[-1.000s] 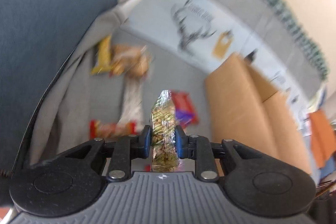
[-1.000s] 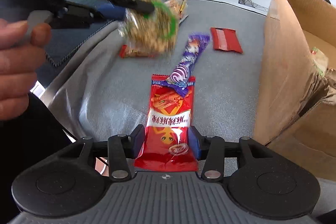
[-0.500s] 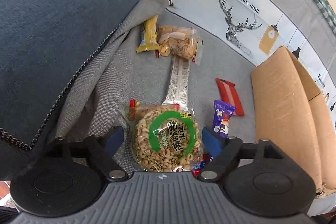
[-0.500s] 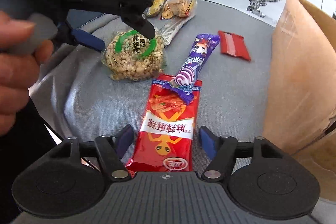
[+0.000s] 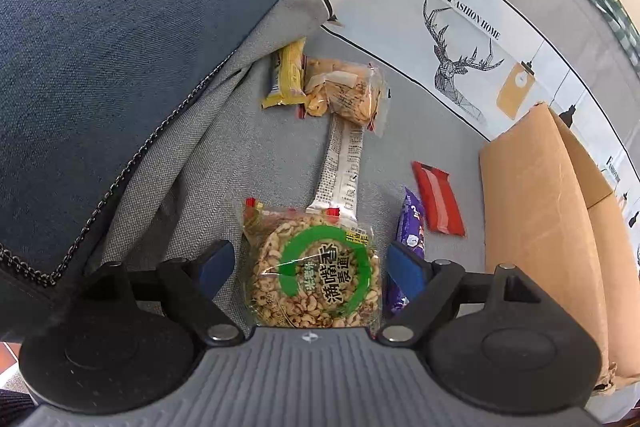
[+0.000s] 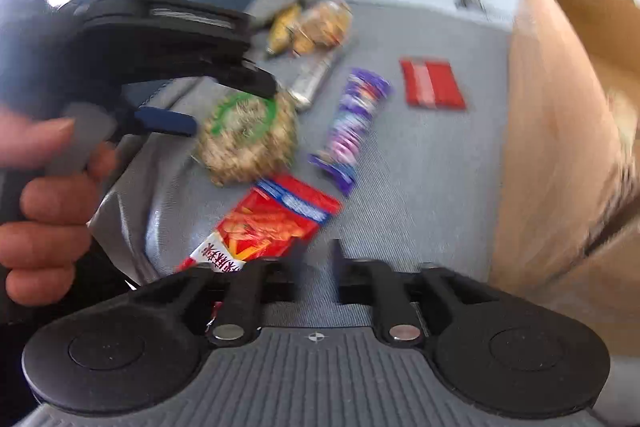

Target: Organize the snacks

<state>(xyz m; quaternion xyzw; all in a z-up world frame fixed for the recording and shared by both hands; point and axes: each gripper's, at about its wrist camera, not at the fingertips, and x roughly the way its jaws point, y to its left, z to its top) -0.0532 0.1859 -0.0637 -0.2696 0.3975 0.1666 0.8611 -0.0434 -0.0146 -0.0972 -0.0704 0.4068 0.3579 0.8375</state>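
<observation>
Our left gripper [image 5: 310, 265] hangs spread wide over the puffed-grain cake packet [image 5: 314, 269], which lies flat on the grey sofa cover [image 5: 400, 123], let go. Our right gripper [image 6: 316, 261] has just been narrowing, nothing between its jaws, the red snack packet [image 6: 264, 227] beside it, the cardboard box [image 6: 560, 131] likely next.

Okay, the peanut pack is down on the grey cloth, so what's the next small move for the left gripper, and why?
Probably lift the left gripper straight back off the peanut pack. Its jaws stand wide open with the pack lying flat on the grey cloth between them, the pads clear of it, so nothing is gripped.
</observation>
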